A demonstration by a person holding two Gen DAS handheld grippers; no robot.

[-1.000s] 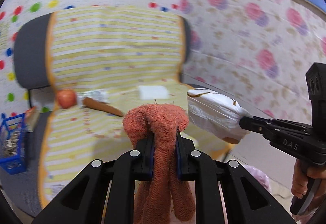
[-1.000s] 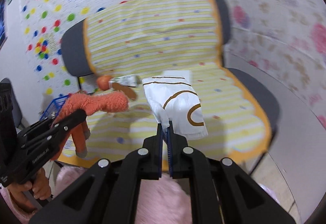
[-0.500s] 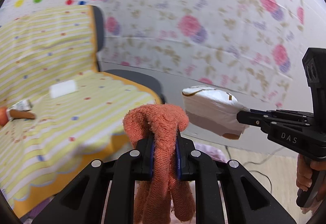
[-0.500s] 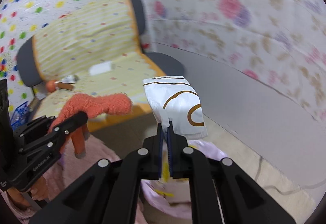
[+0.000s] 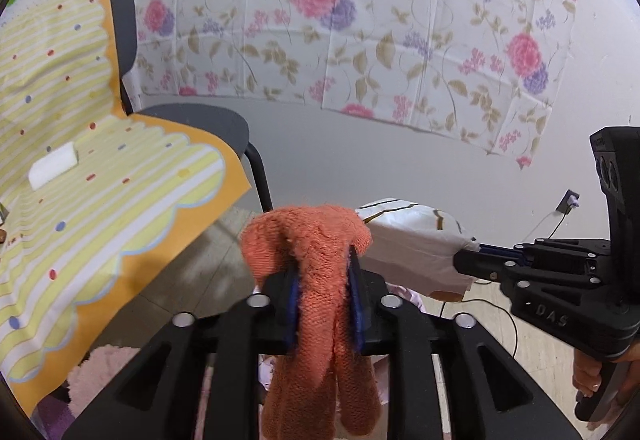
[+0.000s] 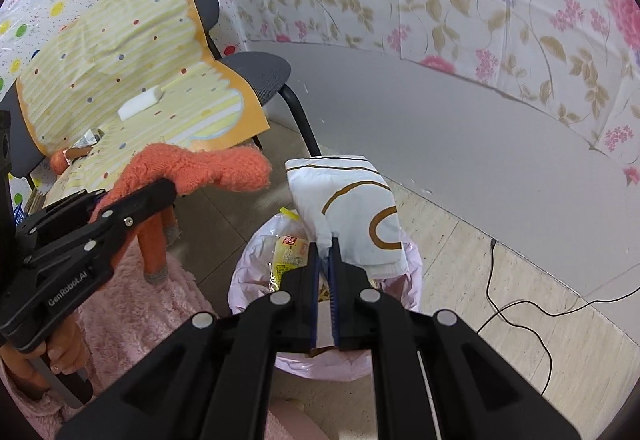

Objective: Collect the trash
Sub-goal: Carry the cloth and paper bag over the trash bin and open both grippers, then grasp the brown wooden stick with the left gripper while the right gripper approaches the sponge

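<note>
Hanging over the pink-lined trash bin (image 6: 400,372), a white wrapper (image 6: 352,208) is pinched in the nearly closed right hand-held gripper (image 6: 324,280). Beside it, the left hand-held gripper (image 5: 322,300) has an orange glove (image 5: 316,268) draped between jaws that have just been opening. Behind stands a chair (image 6: 256,72) under a striped cloth (image 6: 132,52).

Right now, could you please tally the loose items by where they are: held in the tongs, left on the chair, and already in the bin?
Held in tongs: 2, orange sock and white wrapper.
On the chair: 4, white block, silver wrapper, brown piece and orange fruit.
In the lined bin: 1 visible, yellow packet.
Total: 7
</note>
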